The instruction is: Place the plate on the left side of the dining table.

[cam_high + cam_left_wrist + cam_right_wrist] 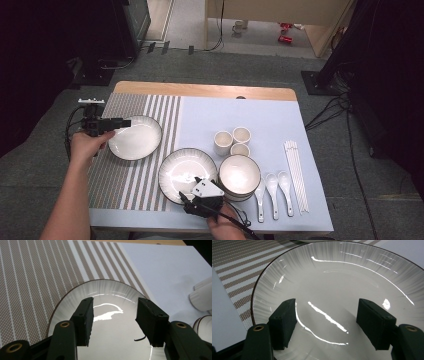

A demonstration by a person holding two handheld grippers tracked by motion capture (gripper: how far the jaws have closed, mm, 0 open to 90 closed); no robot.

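— Two plates, both glossy white with a fluted rim and thin dark edge?

— Yes. The far plate (135, 137) lies on the woven striped mat (125, 175); the near plate (187, 172) straddles the mat's edge and the smooth pale-blue cloth (270, 120).

— And the grippers?

— The left gripper (113, 315) hangs over the far plate's left rim, its black blocky jaws spread, nothing pinched. The right gripper (325, 322) hangs over the near plate, jaws also apart and empty.

— Beside them?

— A round bowl (240, 175), just right of the near plate.
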